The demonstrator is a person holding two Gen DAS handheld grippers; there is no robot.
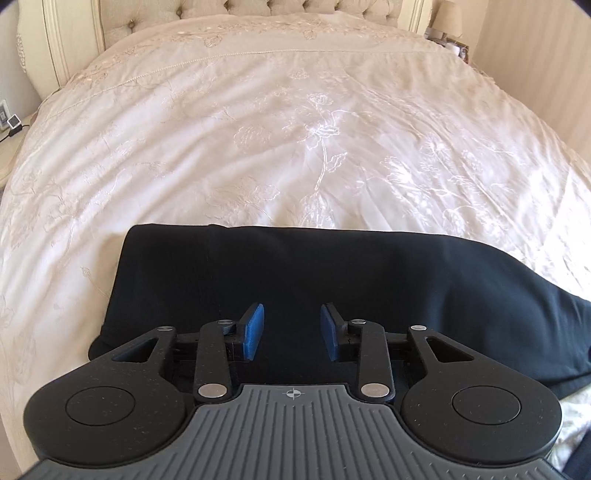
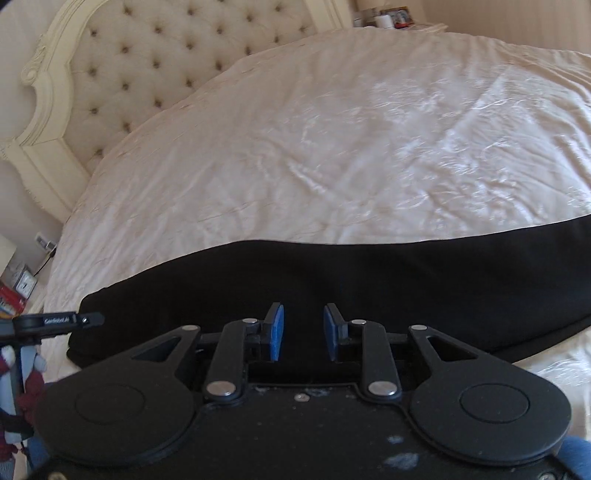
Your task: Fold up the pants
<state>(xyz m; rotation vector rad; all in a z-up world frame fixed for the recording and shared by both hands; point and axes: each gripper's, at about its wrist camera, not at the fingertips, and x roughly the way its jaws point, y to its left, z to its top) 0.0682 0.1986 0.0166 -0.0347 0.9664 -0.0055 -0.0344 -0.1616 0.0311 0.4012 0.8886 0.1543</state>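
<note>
Black pants (image 1: 295,269) lie folded lengthwise in a long band across the near part of the bed; they also show in the right wrist view (image 2: 332,277). My left gripper (image 1: 291,326) hovers over the pants near their left end, jaws open, blue pads (image 1: 254,332) empty. My right gripper (image 2: 300,328) is over the pants further right, jaws open and empty. The left gripper's edge (image 2: 55,320) shows at the left of the right wrist view.
A cream embroidered bedspread (image 1: 295,129) covers the bed. A tufted headboard (image 2: 155,55) stands at the far end. Nightstands with small items (image 2: 18,288) and a lamp (image 1: 448,16) flank the bed.
</note>
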